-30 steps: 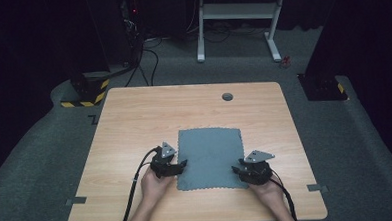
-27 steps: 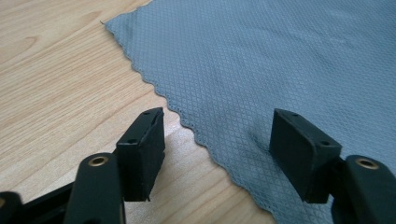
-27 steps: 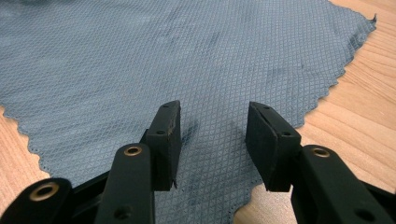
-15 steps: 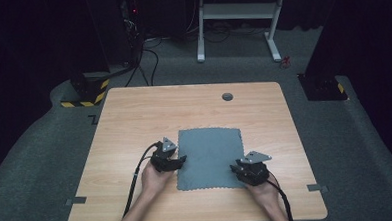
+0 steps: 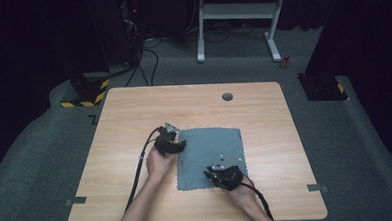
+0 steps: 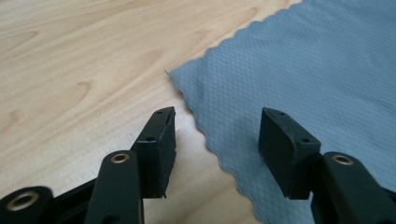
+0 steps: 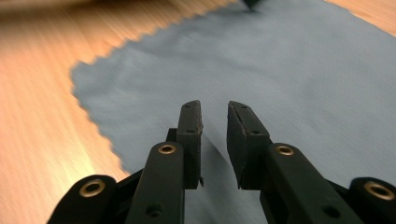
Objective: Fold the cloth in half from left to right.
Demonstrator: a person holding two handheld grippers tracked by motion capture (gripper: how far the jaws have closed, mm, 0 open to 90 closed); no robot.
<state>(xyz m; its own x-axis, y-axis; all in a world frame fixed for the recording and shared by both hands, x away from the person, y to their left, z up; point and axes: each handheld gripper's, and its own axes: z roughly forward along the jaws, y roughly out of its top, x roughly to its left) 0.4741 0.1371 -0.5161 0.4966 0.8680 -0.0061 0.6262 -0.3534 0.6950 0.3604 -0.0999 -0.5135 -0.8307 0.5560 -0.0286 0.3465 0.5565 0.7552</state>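
Observation:
A grey-blue cloth (image 5: 211,152) with a zigzag edge lies flat on the wooden table (image 5: 129,118). My left gripper (image 5: 180,145) is at the cloth's far left corner. In the left gripper view its jaws (image 6: 217,121) stand apart astride the cloth's edge (image 6: 205,135), one pad over wood and one over cloth; they have just been closing, with no pad pressing on the cloth. My right gripper (image 5: 210,173) is over the cloth's near edge, pointing left. Its jaws (image 7: 213,109) have just been closing to a narrow gap above the cloth (image 7: 280,60), and nothing is pinched.
A round cable hole (image 5: 227,96) sits near the table's far edge. Tape strips (image 5: 77,201) mark the near corners. Black cables trail from both grippers toward the near edge. Beyond the table are a white frame (image 5: 239,11) and a striped base (image 5: 85,93) on the floor.
My left gripper has moved away along the cloth's left edge to its far corner. My right gripper has slid left from the near right corner onto the cloth.

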